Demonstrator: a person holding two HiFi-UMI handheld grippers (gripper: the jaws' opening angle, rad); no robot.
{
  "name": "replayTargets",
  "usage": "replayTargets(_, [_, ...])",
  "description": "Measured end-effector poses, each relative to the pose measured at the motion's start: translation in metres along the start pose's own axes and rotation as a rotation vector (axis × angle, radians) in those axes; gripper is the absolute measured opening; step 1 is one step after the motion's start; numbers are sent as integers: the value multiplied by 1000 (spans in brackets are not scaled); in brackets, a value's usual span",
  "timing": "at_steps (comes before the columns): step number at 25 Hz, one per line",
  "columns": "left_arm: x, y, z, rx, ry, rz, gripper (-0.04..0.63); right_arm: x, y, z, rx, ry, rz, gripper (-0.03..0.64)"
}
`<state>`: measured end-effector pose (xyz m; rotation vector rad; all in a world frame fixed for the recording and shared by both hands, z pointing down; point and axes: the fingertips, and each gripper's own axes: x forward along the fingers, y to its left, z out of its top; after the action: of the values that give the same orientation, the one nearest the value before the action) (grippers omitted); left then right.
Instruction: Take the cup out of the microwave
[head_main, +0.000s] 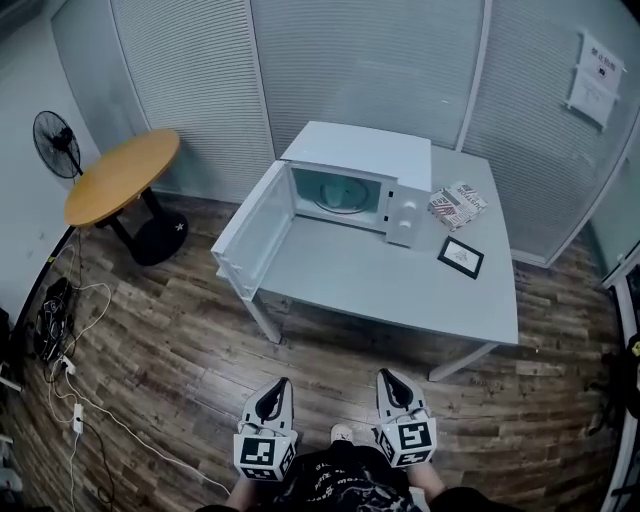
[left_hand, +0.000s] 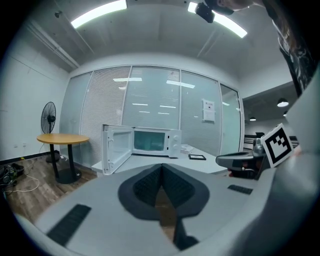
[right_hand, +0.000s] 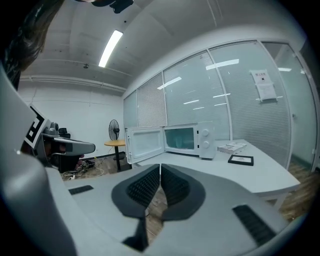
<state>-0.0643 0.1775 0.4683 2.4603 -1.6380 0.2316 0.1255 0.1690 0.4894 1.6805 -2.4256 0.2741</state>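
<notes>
Smooth-cased microwave (head_main: 355, 160), matt table (head_main: 380, 290), wood-plank floor (head_main: 180, 350)

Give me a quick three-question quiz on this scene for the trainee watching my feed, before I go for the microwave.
1. True or false: the door of the microwave stands open.
2. What stands on the floor to the left of the grey table? A) a round wooden table B) a sofa C) a fridge
3. Fill in: the jaws of the left gripper and the right gripper are both ____.

Key: 1 true. 2 A. 3 shut, with nothing between them.
</notes>
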Motion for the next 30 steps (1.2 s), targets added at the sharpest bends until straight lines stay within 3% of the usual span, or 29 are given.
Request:
replayTargets(16, [94,-11,2,-27,45,-71,6,61,-43,16,4,15,20,6])
replayTargets(30, [202,56,25,10,43,-159,8,167,-54,35,7,38,-41,6])
